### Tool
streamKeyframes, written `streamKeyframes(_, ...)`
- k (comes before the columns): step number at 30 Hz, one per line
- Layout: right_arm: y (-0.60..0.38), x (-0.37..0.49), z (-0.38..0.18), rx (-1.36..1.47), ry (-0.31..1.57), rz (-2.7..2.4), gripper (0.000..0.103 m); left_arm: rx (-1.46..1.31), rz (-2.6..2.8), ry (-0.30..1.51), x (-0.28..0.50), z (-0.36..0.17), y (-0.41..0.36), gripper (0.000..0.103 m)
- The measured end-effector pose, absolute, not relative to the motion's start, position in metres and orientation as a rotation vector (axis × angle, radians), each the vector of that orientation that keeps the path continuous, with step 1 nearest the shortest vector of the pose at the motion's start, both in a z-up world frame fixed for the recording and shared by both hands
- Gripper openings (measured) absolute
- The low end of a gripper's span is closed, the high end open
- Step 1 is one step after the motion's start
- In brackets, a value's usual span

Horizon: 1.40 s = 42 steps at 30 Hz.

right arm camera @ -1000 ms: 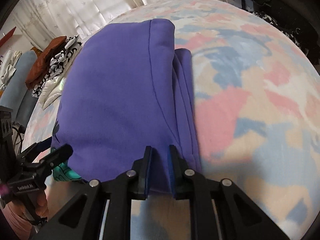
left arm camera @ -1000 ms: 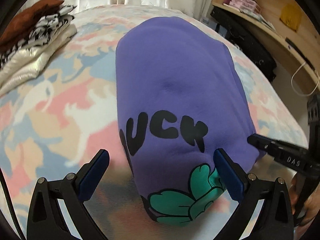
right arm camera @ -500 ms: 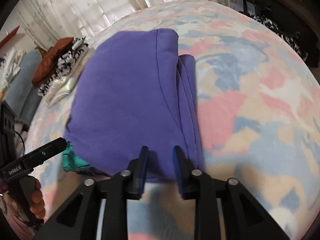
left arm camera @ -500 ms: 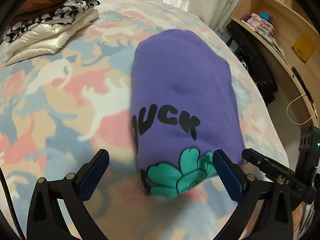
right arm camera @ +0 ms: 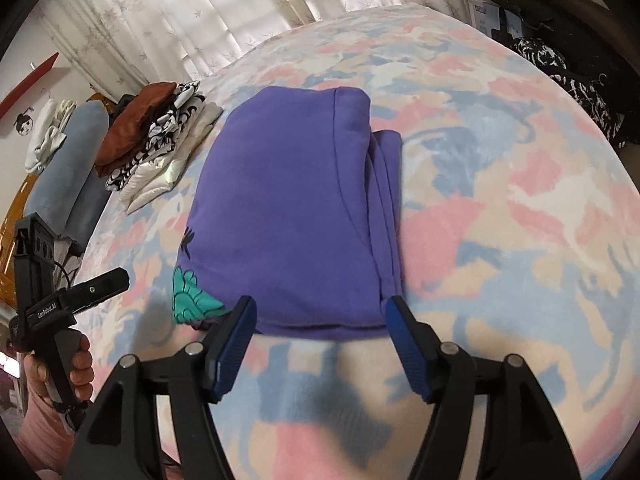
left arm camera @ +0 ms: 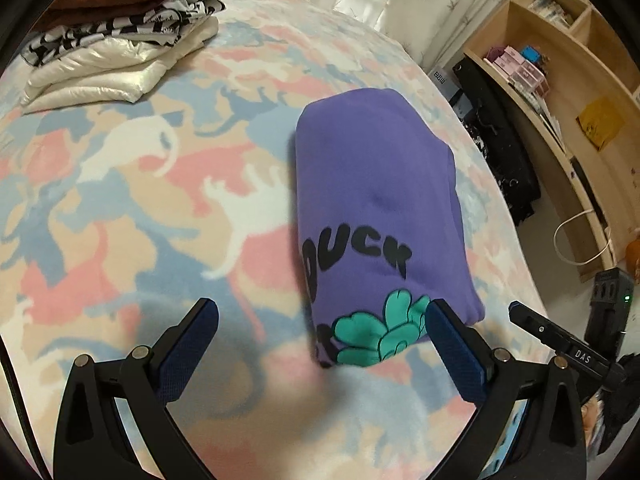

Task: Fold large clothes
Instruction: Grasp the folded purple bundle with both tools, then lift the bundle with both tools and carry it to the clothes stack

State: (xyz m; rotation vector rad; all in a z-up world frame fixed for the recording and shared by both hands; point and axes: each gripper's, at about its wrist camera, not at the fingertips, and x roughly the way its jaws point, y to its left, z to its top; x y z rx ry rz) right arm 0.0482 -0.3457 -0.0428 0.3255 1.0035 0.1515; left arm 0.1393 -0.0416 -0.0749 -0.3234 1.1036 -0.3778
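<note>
A purple sweatshirt (left arm camera: pixel 376 200) with black lettering and a green flower print lies folded into a compact rectangle on the pastel bedspread (left arm camera: pixel 120 200). It also shows in the right wrist view (right arm camera: pixel 288 216). My left gripper (left arm camera: pixel 320 336) is open and empty, just short of the sweatshirt's near end, above the bedspread. My right gripper (right arm camera: pixel 320 320) is open and empty at the sweatshirt's near edge, not holding it. The right gripper shows in the left wrist view (left arm camera: pixel 560 344); the left shows in the right wrist view (right arm camera: pixel 80 292).
A stack of folded clothes (left arm camera: pixel 112 36) lies at the far left of the bed, also seen in the right wrist view (right arm camera: pixel 156 140). Wooden shelves (left arm camera: pixel 560 80) and dark bags (left arm camera: pixel 500 152) stand past the bed's right edge. Curtains (right arm camera: pixel 200 12) hang behind.
My right gripper opened and let go of the sweatshirt's edge. Both grippers pulled back from the folded sweatshirt, which stays flat on the bed.
</note>
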Motion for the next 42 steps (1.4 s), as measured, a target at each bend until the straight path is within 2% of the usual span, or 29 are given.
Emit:
streamKeyframes(7, -0.371, 0.090, -0.051, 0.396, 1.023, 0.159, 0.073, -0.348, -0.456, 1.168, 0.181, -0.100, -0.070, 0.102)
streamKeyframes(20, -0.391, 0.177, -0.124, 0.567, 1.137, 0.266, 0.073, -0.528, -0.617, 1.219, 0.234, -0.161, -0.094, 0.103)
streamKeyframes(24, -0.391, 0.188, -0.138, 0.641, 1.137, 0.325, 0.082, -0.540, -0.656, 1.217, 0.242, -0.169, -0.105, 0.103)
streamKeyframes(29, -0.385, 0.196, -0.144, 0.668, 1.109, 0.366, 0.082, -0.497, -0.652, 1.203, 0.249, -0.172, -0.119, 0.103)
streamKeyframes(31, -0.380, 0.197, -0.144, 0.645, 1.094, 0.367, 0.080, -0.478, -0.634, 1.194, 0.249, -0.169, -0.124, 0.102)
streamKeyframes(35, -0.370, 0.191, -0.134, 0.611, 1.046, 0.389, 0.047, -0.432, -0.605, 1.172, 0.246, -0.151, -0.129, 0.096)
streamKeyframes(36, -0.369, 0.189, -0.131, 0.597, 1.033, 0.392, 0.043, -0.419, -0.602, 1.165, 0.244, -0.144, -0.129, 0.095)
streamKeyframes(42, -0.352, 0.170, -0.108, 0.568, 0.971, 0.402, 0.040, -0.328, -0.582, 1.122, 0.223, -0.092, -0.124, 0.093)
